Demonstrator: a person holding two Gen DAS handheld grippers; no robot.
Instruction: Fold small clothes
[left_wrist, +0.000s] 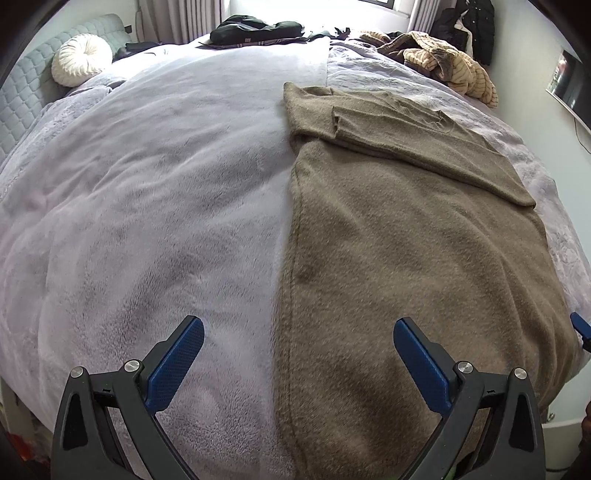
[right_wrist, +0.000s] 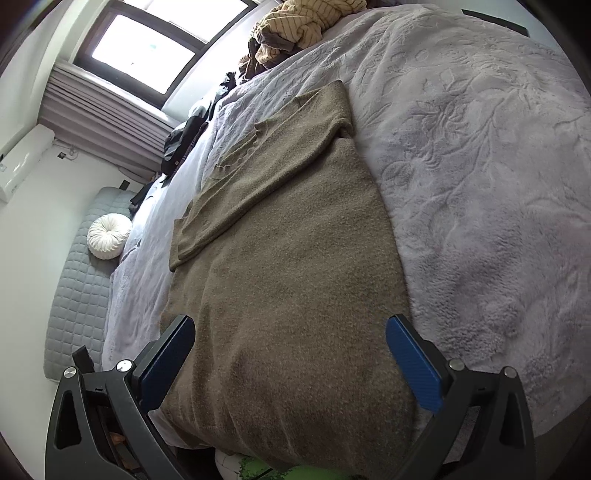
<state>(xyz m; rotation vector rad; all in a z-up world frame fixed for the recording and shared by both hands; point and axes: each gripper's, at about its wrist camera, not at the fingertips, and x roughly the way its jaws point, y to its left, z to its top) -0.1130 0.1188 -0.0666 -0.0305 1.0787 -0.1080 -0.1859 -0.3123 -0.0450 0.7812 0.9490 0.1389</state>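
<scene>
Nearest the left wrist camera, the left gripper (left_wrist: 299, 328) spreads its two black arms with blue textured pads wide apart, holding nothing; one pad sits over the pale lilac plush blanket (left_wrist: 147, 206), the other over the brown fuzzy knit sweater (left_wrist: 388, 258). In the right wrist view the right gripper (right_wrist: 290, 328) is likewise spread wide and empty, its two blue pads straddling the near hem of the same sweater (right_wrist: 288, 277).

The sweater lies flat on the bed with its hem at the near edge, running away from both cameras. One sleeve is folded across its upper body, lying diagonally on top of it. From the left wrist camera the sweater's left edge runs just beside the border of the plush blanket, while the rest rests on a grey-lilac bedspread embossed with a leaf pattern (right_wrist: 480, 147).

Further off, a round white pleated cushion (left_wrist: 81, 59) leans against the grey quilted headboard (left_wrist: 22, 96). At the far side of the bed lie a heap of black clothes (left_wrist: 258, 29) and a crumpled cream garment with thin dark stripes (left_wrist: 443, 62). Beyond them stand pleated curtains and a bright window (right_wrist: 147, 40), and a dark coat (left_wrist: 469, 26) hangs in the far corner. A wall-mounted screen (left_wrist: 570, 85) shows at the right edge.
</scene>
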